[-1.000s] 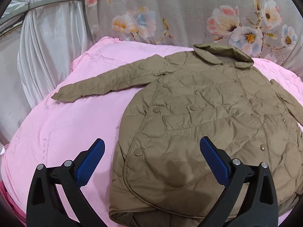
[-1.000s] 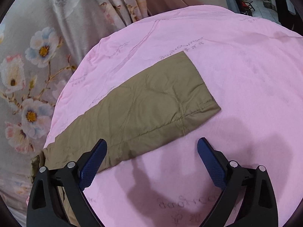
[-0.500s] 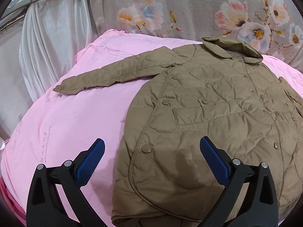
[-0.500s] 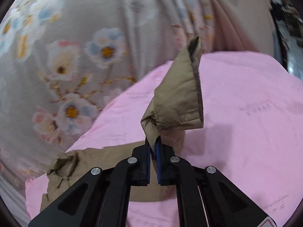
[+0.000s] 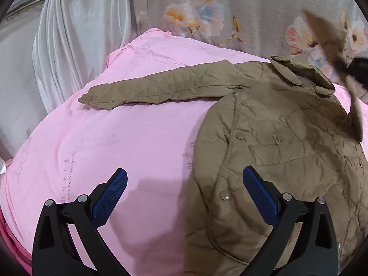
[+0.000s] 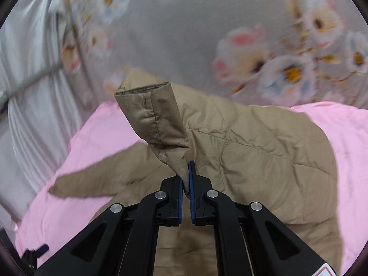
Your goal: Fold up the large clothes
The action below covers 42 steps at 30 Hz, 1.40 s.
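Note:
A tan quilted jacket (image 5: 287, 138) lies front up on a pink sheet (image 5: 115, 138). Its left sleeve (image 5: 156, 87) stretches flat to the left. My left gripper (image 5: 184, 193) is open and empty, hovering over the sheet at the jacket's lower left hem. My right gripper (image 6: 185, 179) is shut on the cuff of the right sleeve (image 6: 156, 119) and holds it lifted over the jacket body (image 6: 264, 161). The raised sleeve and right gripper show blurred at the far right of the left wrist view (image 5: 340, 53).
A grey floral curtain (image 5: 230, 11) hangs behind the bed, and a white satin curtain (image 5: 69, 46) hangs at the left. The pink sheet drops off at the left and front edges.
My right gripper closed on the right sleeve's cuff, lifted it and swung it over toward the jacket body. My left gripper shifted left, off the jacket toward the bare sheet.

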Motion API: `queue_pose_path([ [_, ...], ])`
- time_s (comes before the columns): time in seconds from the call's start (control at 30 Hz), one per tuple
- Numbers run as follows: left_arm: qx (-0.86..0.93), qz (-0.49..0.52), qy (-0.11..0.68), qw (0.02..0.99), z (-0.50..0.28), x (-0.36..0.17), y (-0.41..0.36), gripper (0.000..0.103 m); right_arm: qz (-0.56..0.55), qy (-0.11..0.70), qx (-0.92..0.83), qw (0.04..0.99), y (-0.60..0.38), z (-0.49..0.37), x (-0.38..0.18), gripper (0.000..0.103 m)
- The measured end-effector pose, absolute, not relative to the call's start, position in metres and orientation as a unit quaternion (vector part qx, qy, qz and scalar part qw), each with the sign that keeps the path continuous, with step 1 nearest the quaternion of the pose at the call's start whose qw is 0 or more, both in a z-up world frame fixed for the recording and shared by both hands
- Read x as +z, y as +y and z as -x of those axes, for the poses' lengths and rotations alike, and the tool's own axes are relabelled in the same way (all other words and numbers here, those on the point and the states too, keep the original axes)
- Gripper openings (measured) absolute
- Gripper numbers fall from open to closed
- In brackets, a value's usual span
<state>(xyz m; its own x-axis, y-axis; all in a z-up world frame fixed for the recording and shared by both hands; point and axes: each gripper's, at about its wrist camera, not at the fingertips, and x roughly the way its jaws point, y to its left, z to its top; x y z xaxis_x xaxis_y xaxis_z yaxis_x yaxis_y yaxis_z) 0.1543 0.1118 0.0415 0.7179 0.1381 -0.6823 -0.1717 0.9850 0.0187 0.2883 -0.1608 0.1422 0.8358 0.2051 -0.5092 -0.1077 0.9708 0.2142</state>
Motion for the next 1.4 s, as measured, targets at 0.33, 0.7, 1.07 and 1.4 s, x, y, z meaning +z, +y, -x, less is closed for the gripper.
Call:
queue_pose_path([
  [0.33, 0.027, 0.045, 0.363, 0.930, -0.191, 0.061, 0.112, 0.098, -0.058, 0.310, 0.136, 0.939, -0.101, -0.295, 0.099, 0.058],
  [0.7, -0.097, 0.142, 0.457, 0.872, -0.310, 0.035, 0.048, 0.098, -0.271, 0.309, 0.012, 0.912, -0.279, -0.254, 0.089, 0.063],
  [1.07, -0.081, 0.163, 0.473, 0.862, -0.351, 0.028, 0.036, 0.007, -0.486, 0.303, -0.078, 0.816, -0.408, -0.262, 0.008, 0.047],
  [1.4, -0.038, 0.059, 0.397, 0.915, -0.345, 0.054, 0.025, 0.001, -0.351, 0.271, -0.075, 0.893, -0.390, -0.263, 0.051, 0.005],
])
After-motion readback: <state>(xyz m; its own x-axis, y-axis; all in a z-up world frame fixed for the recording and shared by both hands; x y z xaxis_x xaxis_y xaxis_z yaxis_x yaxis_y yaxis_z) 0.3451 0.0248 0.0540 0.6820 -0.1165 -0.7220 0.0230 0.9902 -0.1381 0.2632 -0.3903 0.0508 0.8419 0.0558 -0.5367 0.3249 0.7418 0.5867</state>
